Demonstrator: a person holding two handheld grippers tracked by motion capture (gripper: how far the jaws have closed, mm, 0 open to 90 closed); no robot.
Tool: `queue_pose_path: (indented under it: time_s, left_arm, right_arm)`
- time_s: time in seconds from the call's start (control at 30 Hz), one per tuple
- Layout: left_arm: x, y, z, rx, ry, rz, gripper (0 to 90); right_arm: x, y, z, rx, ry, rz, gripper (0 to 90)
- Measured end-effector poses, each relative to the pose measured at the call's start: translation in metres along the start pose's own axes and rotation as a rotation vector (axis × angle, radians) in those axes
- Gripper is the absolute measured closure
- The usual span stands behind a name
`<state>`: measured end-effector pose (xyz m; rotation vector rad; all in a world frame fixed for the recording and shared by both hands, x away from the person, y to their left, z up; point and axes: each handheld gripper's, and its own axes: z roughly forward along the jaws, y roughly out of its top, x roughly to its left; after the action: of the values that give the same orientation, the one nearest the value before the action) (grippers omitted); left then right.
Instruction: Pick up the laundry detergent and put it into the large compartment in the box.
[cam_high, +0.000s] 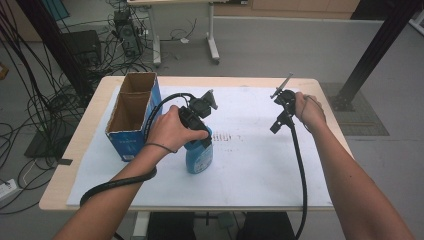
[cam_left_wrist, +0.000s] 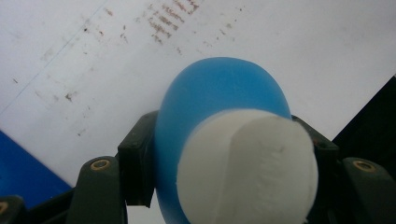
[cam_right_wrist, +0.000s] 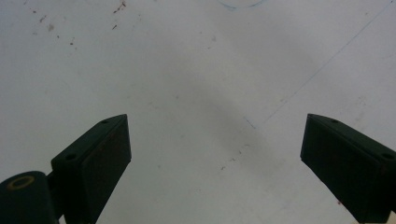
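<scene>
A blue bottle (cam_high: 199, 157) with a white cap (cam_left_wrist: 247, 170) stands upright on the white sheet (cam_high: 250, 165), just right of an open cardboard box (cam_high: 134, 112). My left gripper (cam_high: 199, 134) is shut on the bottle's upper part; in the left gripper view the blue bottle (cam_left_wrist: 205, 102) sits clamped between the two black jaws, cap toward the camera. My right gripper (cam_high: 278, 120) hovers over the right side of the sheet, well apart from the bottle. Its jaws stand wide open over bare white sheet (cam_right_wrist: 201, 93), nothing between them.
The box (cam_high: 134, 112) is blue outside, brown inside, with two compartments, at the table's left. Faint brown marks (cam_high: 227, 136) dot the sheet's middle. Cables (cam_high: 300, 170) trail from both grippers toward the front edge. Beyond the table are floor cables and a desk frame (cam_high: 210, 40).
</scene>
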<state>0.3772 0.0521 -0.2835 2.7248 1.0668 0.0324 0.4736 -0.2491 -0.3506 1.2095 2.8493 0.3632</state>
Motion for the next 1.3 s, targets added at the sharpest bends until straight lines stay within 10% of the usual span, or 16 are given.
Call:
queue_pose_path:
  time_s: [1.3]
  left_arm:
    - [-0.0004, 0.0010, 0.0002, 0.010, 0.002, 0.001, 37.3]
  right_arm:
    - [0.0011, 0.0015, -0.0008, -0.012, 0.017, -0.005, 8.1]
